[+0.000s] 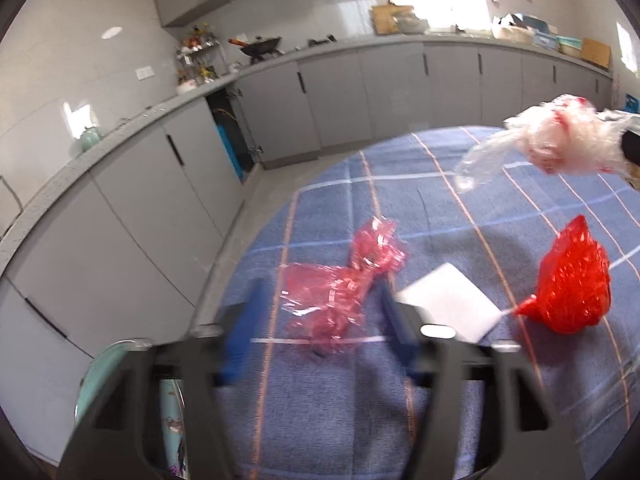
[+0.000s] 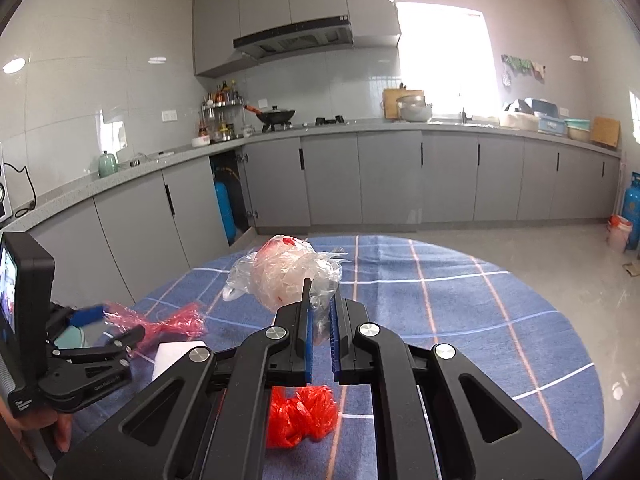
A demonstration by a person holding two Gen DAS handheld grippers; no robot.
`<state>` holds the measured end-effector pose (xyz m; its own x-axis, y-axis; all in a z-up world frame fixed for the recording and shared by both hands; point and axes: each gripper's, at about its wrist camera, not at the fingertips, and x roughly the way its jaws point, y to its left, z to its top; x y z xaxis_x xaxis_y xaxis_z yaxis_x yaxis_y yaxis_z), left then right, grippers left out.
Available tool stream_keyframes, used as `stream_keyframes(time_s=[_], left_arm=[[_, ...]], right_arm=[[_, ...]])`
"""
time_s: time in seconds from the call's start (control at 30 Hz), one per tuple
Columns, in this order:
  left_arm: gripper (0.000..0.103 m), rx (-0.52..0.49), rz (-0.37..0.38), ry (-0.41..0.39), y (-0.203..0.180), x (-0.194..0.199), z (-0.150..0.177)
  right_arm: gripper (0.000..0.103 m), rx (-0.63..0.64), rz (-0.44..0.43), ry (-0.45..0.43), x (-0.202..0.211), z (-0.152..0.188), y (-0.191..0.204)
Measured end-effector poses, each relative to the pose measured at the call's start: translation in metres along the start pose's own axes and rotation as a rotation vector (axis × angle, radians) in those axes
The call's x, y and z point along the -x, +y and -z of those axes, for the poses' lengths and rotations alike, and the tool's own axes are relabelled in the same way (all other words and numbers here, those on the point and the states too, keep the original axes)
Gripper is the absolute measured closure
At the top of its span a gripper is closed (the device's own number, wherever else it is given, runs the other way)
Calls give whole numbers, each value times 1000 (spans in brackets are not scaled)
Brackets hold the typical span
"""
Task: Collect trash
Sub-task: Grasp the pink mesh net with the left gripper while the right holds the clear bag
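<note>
Home kitchen, grey cabinets (image 2: pixel 328 176), range hood (image 2: pixel 294 38), wok (image 2: pixel 276 114), prob. gas cylinder (image 2: pixel 223 210)

Wide open blue cloth on our right, clutter on the left

We see the tablecloth (image 2: pixel 460 312) bare to the right and far side; on the left the pink wrapper (image 1: pixel 340 288), white card (image 1: pixel 448 304) and red bag (image 1: pixel 572 280) lie near one another, narrowing any path between them.

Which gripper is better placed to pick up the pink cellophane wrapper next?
Left. The left gripper already straddles the pink cellophane wrapper on the tablecloth, while the right gripper is shut on the clear plastic bag, held off the cloth.
</note>
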<state>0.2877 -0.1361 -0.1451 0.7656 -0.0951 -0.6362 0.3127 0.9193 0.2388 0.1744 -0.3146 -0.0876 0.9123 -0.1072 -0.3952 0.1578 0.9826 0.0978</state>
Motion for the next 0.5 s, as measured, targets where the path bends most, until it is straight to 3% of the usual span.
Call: stream_keyframes(time_s=[0.1, 0.17, 0.5], left_arm=[[84, -4, 11, 9, 0, -2, 1], [90, -15, -11, -3, -2, 3, 2], [92, 55, -9, -98, 26, 62, 10]], right_arm=[[95, 1, -9, 10, -3, 3, 3], [95, 2, -15, 13, -4, 3, 5], [95, 24, -78, 23, -6, -2, 25]])
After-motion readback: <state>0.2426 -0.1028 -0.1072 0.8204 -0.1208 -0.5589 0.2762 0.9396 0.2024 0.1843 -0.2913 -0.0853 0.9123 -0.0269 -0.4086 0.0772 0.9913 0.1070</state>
